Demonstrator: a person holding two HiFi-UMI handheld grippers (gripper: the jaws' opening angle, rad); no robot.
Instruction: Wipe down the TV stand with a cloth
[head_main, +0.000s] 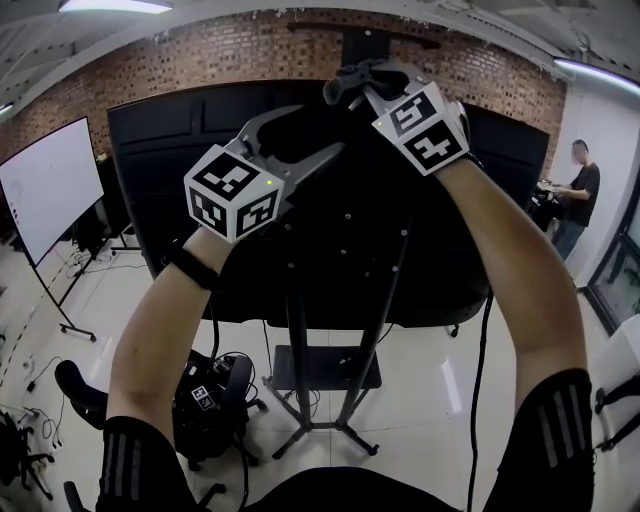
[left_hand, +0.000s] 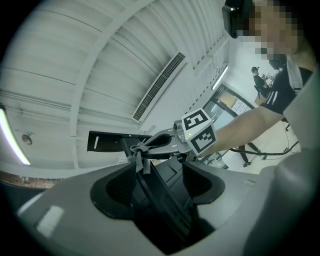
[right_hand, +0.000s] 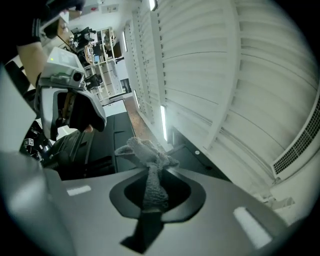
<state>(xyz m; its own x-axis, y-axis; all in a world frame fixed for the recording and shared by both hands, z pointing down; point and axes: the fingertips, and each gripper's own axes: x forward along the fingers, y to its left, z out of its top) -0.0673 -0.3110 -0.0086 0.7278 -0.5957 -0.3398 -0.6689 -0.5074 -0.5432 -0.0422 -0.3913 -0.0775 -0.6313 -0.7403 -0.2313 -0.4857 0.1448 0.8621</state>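
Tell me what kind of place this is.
Probably an office or lab workspace. A whiteboard stands on a wheeled frame, a large black screen sits on a floor stand, and a brick wall runs behind under strip lights.

Brightly and evenly lit from above by ceiling light strips (head_main: 100, 5), with only faint, soft shadows on the pale floor (head_main: 430, 345) and a whitish glare patch beside the TV stand (head_main: 325, 368). Dim and almost without detail across the black screen (head_main: 350, 230). Strongly bowed by fisheye distortion in the head view, with straight lines curved toward the edges. Ringed by black vignette corners in both gripper views. Washed close to white over the ceiling panels (left_hand: 100, 60) in the left gripper view, with a glowing strip at the far left edge. Soft and out of focus on the nearest grey surfaces, fairly crisp on the cloth (right_hand: 150, 155).
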